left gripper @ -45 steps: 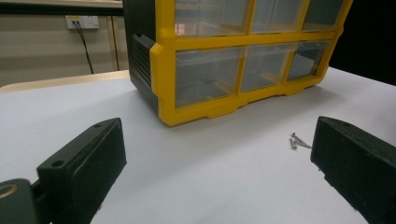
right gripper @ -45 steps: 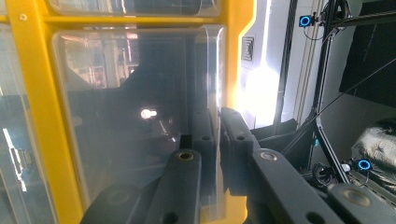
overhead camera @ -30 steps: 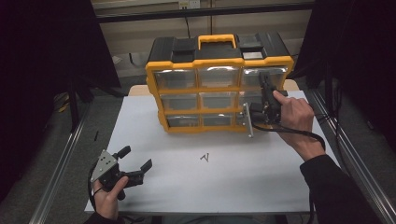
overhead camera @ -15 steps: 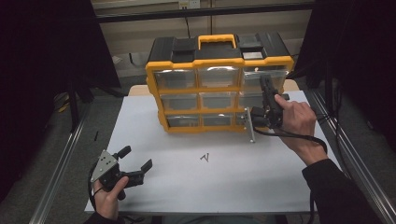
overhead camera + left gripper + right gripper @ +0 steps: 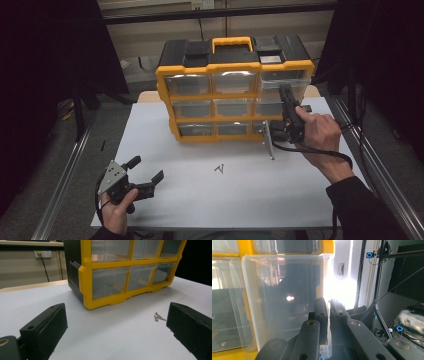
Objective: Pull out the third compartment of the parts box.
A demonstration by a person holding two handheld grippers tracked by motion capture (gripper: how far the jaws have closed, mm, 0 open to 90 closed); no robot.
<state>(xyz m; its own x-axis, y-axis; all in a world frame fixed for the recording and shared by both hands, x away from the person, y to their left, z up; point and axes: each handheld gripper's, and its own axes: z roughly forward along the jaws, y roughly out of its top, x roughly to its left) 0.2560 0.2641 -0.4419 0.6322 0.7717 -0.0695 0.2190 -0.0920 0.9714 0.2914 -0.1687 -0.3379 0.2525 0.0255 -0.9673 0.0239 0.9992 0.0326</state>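
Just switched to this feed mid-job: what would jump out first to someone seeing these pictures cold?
The yellow and black drawer organizer standing at the far side of the white table, with clear drawers in three rows. The right gripper is shut on the edge of the clear drawer pulled out at the cabinet's lower right. The left gripper rests open near the table's near-left corner, and a few small screws lie loose mid-table.

Black hand-held gripper [image 5: 145, 181], dark sleeve [image 5: 365, 210]
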